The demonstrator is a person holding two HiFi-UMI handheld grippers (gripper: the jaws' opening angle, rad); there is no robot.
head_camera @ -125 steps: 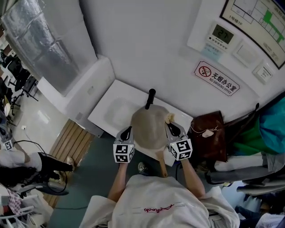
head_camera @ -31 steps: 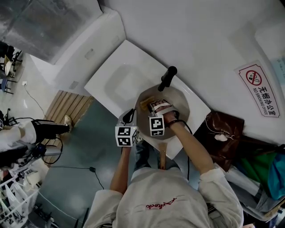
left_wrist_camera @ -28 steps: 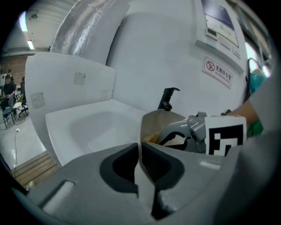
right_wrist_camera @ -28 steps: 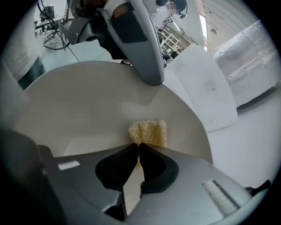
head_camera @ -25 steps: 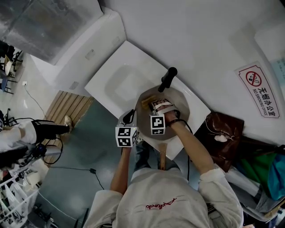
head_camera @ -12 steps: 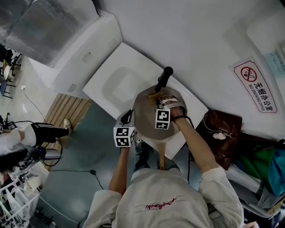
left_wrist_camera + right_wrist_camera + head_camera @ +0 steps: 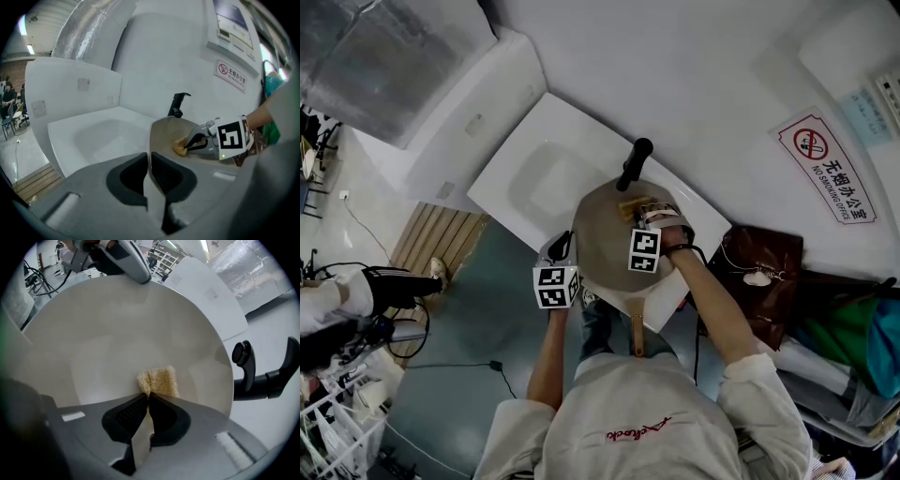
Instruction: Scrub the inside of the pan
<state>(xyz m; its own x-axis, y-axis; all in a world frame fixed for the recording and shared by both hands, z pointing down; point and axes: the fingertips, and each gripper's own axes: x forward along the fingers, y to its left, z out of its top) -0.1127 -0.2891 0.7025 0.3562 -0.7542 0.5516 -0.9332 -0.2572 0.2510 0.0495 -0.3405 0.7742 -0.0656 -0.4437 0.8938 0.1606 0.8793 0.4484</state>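
Head view, looking down: shows a round tan metal pan (image 7: 600,246) over the right end of a white sink (image 7: 530,178), just in front of a black tap (image 7: 633,164). Has a wooden handle (image 7: 635,330) sticking out from its near edge toward the person (image 7: 637,431). Grips the pan's near left rim with the left tool (image 7: 566,251). Reaches into the pan from the right with the right tool (image 7: 636,216). Holds a small yellow sponge (image 7: 627,204) against the inside of the pan, at the far side close to the tap.

Left gripper view: shows the left tool's jaws almost together, pinched on the thin rim of the pan. Looks across the pan at the right tool and at the sponge under its tips, with the tap behind and the sink bowl off to the left.

Right gripper view: shows the right tool's jaws closed tight on the sponge, with the yellow end sticking out past the tips and lying against the pan's pale inside. Catches the left tool at the top edge, on the far rim. Puts the tap off to the right, outside the pan.

Also in the head view: a dark brown bag (image 7: 759,277) just right of the sink, and a red and white no-smoking sign (image 7: 820,164) on the white wall (image 7: 694,75) near it.
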